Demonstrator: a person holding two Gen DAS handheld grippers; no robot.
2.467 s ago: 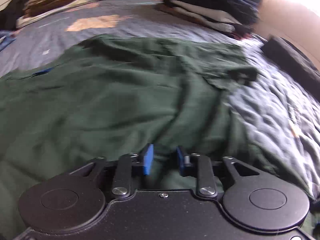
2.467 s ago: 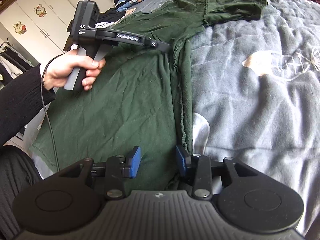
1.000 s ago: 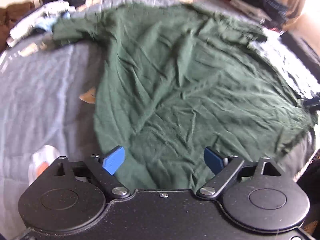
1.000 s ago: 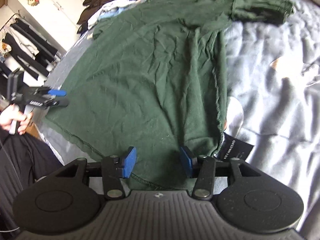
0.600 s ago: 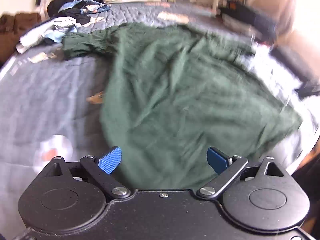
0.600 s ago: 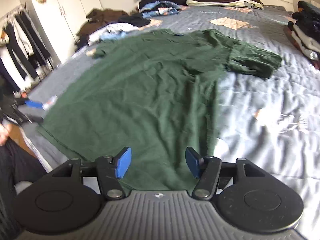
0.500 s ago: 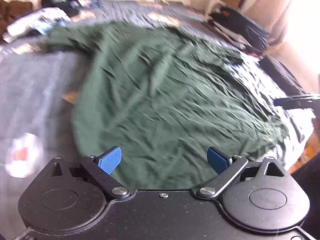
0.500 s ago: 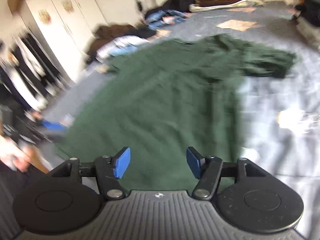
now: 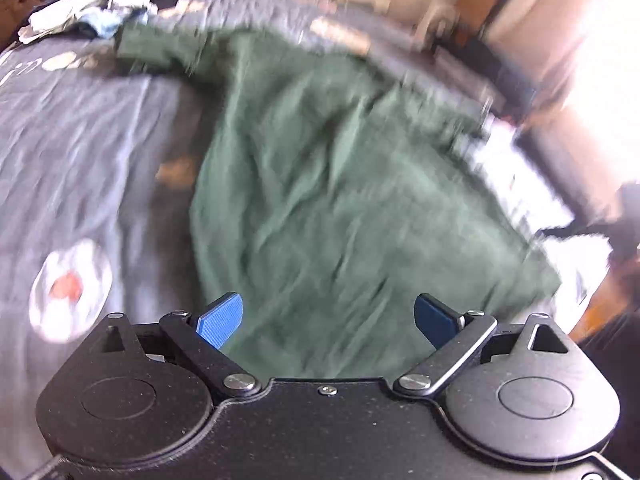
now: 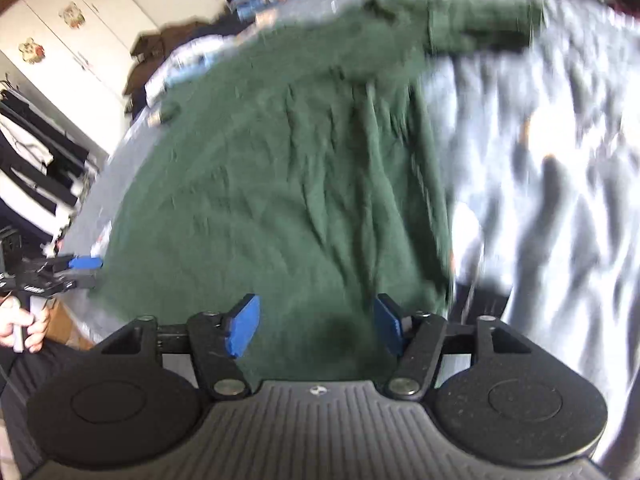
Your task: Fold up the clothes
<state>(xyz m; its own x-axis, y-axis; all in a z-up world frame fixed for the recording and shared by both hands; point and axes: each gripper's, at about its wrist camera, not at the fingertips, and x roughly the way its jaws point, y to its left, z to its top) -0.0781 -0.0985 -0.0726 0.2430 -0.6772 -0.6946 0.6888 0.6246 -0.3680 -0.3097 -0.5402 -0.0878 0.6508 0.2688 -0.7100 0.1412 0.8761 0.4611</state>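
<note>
Grey quilted bedding [image 10: 560,168] covers the bed that carries the work, and both views are blurred. Nearest the right wrist camera, the right gripper [image 10: 316,330] has its blue-padded fingers [image 10: 242,330] moderately parted with nothing between them, poised above the near hem of a dark green short-sleeved cotton T-shirt [image 10: 304,184]. In the left wrist view the left gripper [image 9: 326,320] has its blue fingers [image 9: 220,320] spread wide and likewise empty, over the same hem from the other corner. From the right wrist view that left gripper also shows at the far left edge, beside the shirt's bottom corner, with the person's hand [image 10: 24,326] on its handle. The shirt lies spread flat and face-up on the bedding, wrinkled, with one sleeve [image 10: 476,32] stretched out beyond it and the other reaching toward a heap of loose clothes [image 9: 92,12] near the far bed edge. Further off stand white wardrobe doors [image 10: 60,16]. The garment looks light, limp and not slippery; it should drape and bunch if lifted at one point, so pinching it at the hem corners or at a shoulder and side seam seems the best hold for a clean fold.
</note>
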